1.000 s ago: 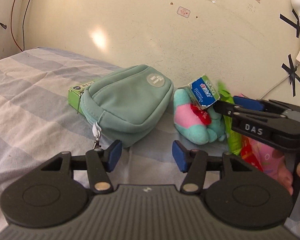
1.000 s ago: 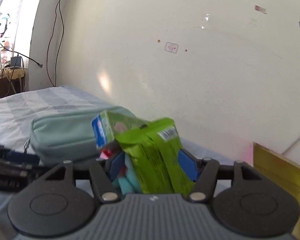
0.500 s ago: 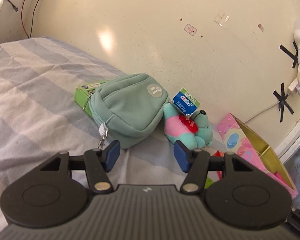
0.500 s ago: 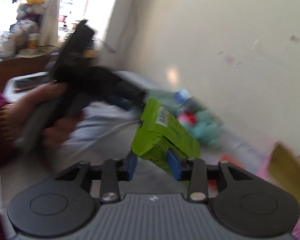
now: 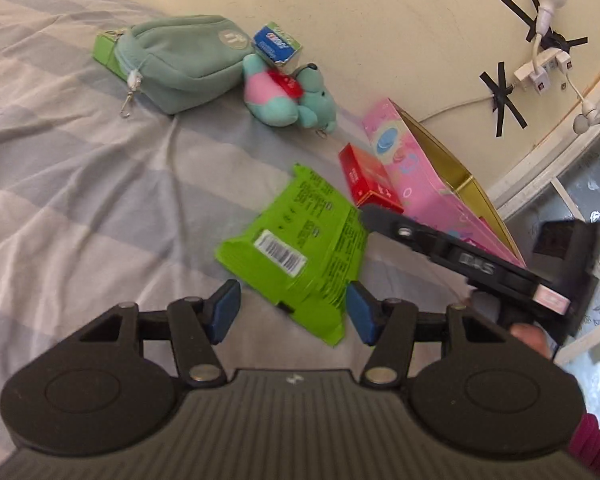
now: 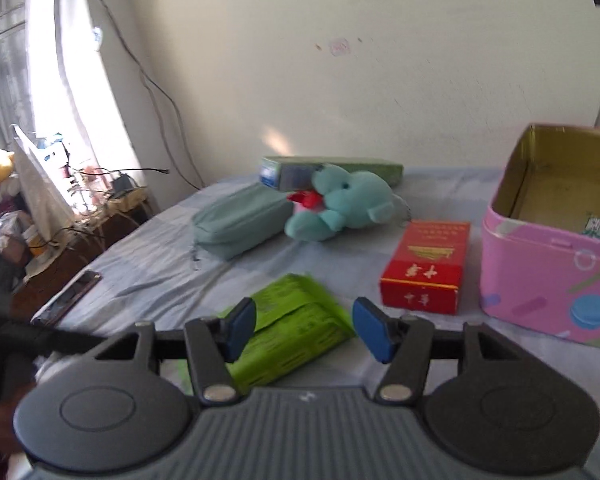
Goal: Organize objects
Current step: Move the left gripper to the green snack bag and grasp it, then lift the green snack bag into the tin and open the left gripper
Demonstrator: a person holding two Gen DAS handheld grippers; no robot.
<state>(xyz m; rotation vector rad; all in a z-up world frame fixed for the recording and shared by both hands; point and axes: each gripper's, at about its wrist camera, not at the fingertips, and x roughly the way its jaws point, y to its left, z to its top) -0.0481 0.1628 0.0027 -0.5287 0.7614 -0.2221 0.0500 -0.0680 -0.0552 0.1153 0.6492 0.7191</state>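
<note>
Green packet (image 6: pixel 290 330) lies flat on the striped bedsheet (image 5: pixel 80 184) just ahead of the right gripper (image 6: pixel 304 330), jaws apart and empty; left gripper (image 5: pixel 292 312) likewise gapes.

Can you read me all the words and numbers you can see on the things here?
"DAS": on the right gripper.
Green packet: barcode and small print, too small to read.
Red box: gold characters, too blurred to read.
Small blue carton: white lettering, too blurred.
Teal pouch: round badge, unreadable.
</note>
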